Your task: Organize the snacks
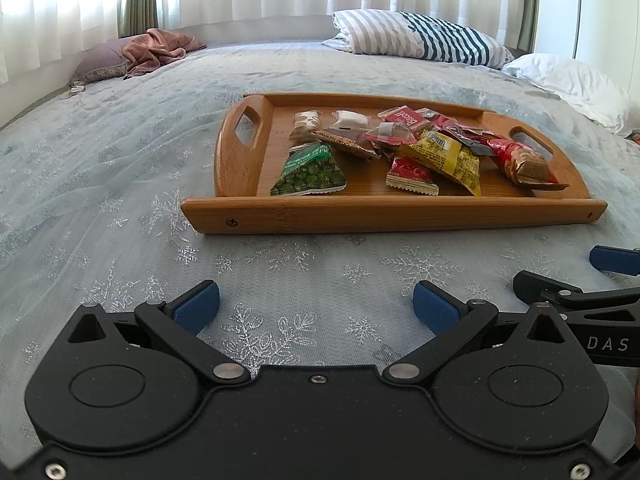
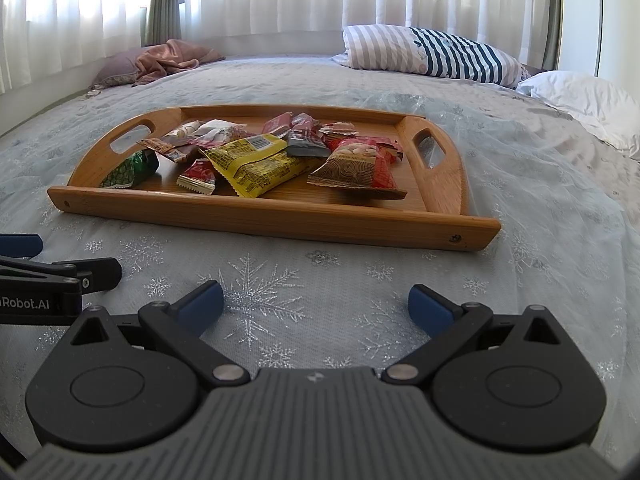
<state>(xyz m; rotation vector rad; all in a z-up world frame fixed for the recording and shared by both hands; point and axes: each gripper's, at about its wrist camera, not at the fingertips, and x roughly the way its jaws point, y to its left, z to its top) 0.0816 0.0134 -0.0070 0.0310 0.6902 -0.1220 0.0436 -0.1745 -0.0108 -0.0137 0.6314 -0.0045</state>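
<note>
A wooden tray (image 1: pixel 360 213) (image 2: pixel 280 216) with two handle cutouts lies on the bed and holds several snack packets. Among them are a green pea packet (image 1: pixel 310 172) (image 2: pixel 128 168), a yellow packet (image 1: pixel 446 156) (image 2: pixel 256 164), a small red packet (image 1: pixel 410 176) (image 2: pixel 199 176) and a red nut packet (image 1: pixel 520 160) (image 2: pixel 356 168). My left gripper (image 1: pixel 316 304) is open and empty, low over the bedspread in front of the tray. My right gripper (image 2: pixel 316 302) is open and empty beside it, also short of the tray.
The bed has a pale blue snowflake bedspread (image 1: pixel 120 184). A striped pillow (image 1: pixel 420 36) and a white pillow (image 1: pixel 572 84) lie at the far right. A pink cloth on a mauve pillow (image 1: pixel 152 50) lies far left. Curtains hang behind.
</note>
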